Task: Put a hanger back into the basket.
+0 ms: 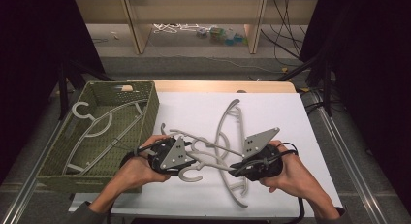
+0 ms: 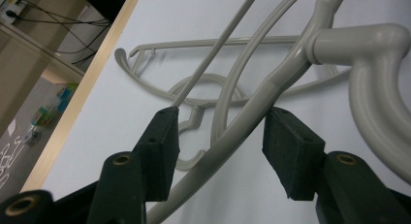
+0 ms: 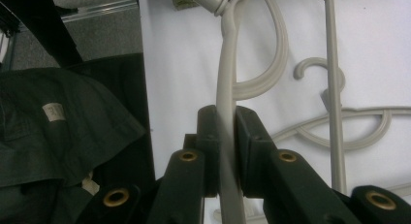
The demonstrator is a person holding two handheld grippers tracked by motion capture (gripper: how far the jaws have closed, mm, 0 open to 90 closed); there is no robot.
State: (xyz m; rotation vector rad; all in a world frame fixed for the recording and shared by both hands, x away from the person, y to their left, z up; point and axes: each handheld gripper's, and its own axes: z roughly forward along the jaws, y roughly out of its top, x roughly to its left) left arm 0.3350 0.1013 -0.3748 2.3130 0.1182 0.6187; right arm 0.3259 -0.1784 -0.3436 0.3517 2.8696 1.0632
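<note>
Right gripper view, right claw (image 3: 226,136) clamping hanger (image 3: 228,88), high view, basket (image 1: 58,173).

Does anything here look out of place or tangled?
Yes. The grey hangers on the white table lie crossed over one another in a loose pile, hooks and bars overlapping, not side by side. The right gripper clamps one hanger's arm. One more hanger already lies flat in the green basket.

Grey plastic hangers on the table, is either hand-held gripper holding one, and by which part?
The right hand-held gripper clamps a grey plastic hanger by its arm; the left hand-held gripper straddles it, unpressed.
</note>
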